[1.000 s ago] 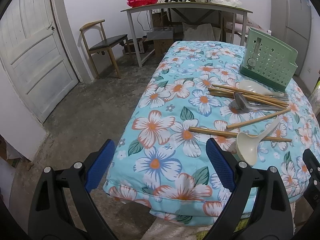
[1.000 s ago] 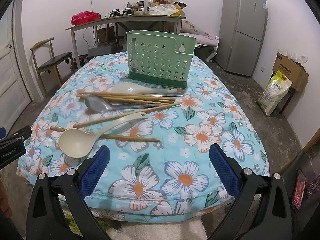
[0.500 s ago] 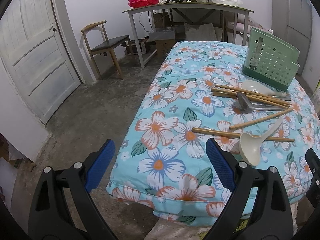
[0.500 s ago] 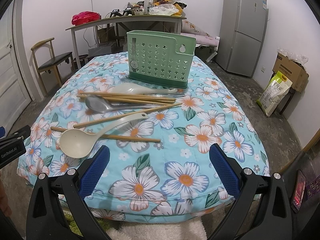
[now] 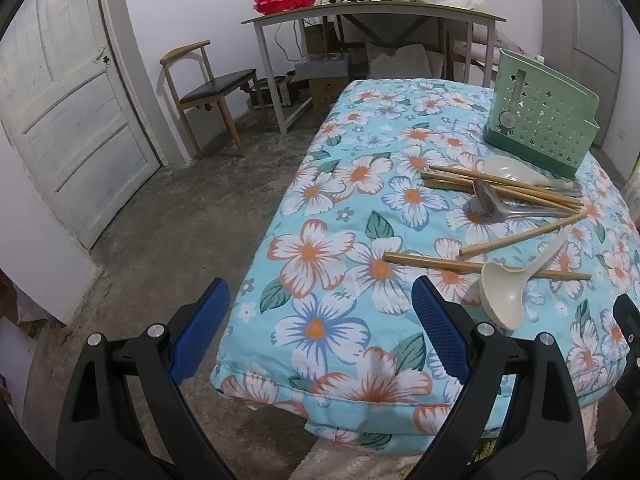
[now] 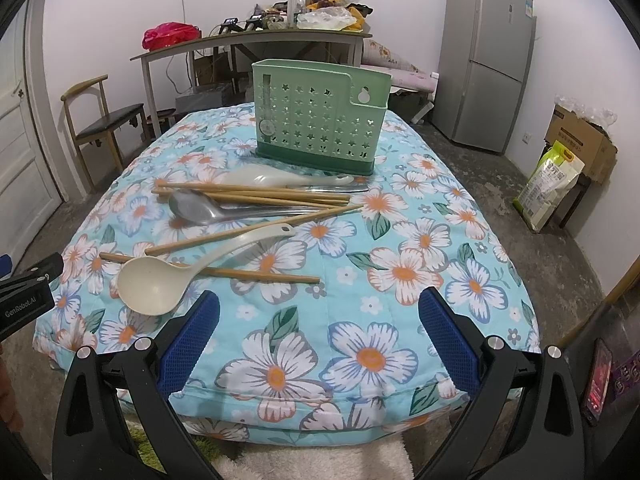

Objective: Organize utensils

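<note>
The left hand-held gripper (image 5: 320,324) hangs spread wide and empty over the near left corner of the table (image 6: 400,240), which wears a floral quilt. The right hand-held gripper (image 6: 318,330) is likewise spread and empty, level with the near edge.

In the right wrist view, a green perforated utensil holder (image 6: 320,120) stands upright at 12 o'clock. Just in front of it lie a pale rice paddle (image 6: 276,179) and a bundle of wooden chopsticks (image 6: 256,194), with a metal spoon (image 6: 192,209) partly under them. Toward 9 o'clock, a cream ladle (image 6: 150,286) rests bowl-up, its handle crossing two single chopsticks (image 6: 260,276).

A refrigerator (image 6: 488,56) stands at 2 o'clock and a wooden chair (image 6: 104,120) at 10 o'clock.
</note>
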`<action>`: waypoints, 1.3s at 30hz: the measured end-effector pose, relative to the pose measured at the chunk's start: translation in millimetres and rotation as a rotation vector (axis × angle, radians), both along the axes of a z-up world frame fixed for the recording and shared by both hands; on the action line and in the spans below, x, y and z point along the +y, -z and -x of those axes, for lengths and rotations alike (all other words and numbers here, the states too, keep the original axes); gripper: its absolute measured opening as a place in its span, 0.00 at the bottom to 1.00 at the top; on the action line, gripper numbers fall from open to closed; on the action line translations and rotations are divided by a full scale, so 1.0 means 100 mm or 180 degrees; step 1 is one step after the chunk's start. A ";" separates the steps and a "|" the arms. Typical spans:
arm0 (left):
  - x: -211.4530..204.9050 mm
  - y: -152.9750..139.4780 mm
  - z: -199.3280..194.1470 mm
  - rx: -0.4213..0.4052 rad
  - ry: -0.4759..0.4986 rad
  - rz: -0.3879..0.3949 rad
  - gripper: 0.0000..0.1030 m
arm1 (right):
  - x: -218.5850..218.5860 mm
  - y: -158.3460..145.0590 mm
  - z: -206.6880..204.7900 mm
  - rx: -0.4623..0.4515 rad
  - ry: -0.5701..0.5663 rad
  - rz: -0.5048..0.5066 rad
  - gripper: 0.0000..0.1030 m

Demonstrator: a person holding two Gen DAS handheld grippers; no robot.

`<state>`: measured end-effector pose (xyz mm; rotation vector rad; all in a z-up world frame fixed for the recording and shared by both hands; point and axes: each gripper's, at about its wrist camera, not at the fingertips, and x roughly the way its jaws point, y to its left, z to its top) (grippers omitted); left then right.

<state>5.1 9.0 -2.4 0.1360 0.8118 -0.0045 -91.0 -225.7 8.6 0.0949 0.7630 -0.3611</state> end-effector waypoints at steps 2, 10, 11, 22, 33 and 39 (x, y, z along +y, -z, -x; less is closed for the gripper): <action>0.02 0.01 -0.01 0.0051 0.0088 0.0091 0.86 | 0.00 0.00 0.00 -0.0010 -0.0001 0.0019 0.94; -0.18 0.18 -0.07 0.0272 0.0484 0.0547 0.86 | -0.08 0.12 -0.03 0.0005 -0.0037 0.0029 0.94; -0.19 0.22 -0.08 0.0315 0.0559 0.0640 0.86 | -0.09 0.18 -0.05 0.0053 -0.0044 0.0013 0.94; -0.47 0.57 -0.11 0.0563 0.0964 0.0911 0.92 | -0.14 0.59 -0.23 0.0441 -0.0185 -0.0175 0.94; -0.41 0.64 -0.10 0.0568 0.1001 0.0946 0.92 | -0.19 0.68 -0.28 0.0492 -0.0269 -0.0311 0.94; -0.29 0.62 -0.12 0.0564 0.0965 0.1251 0.92 | -0.23 0.69 -0.27 0.0481 -0.0288 -0.0400 0.94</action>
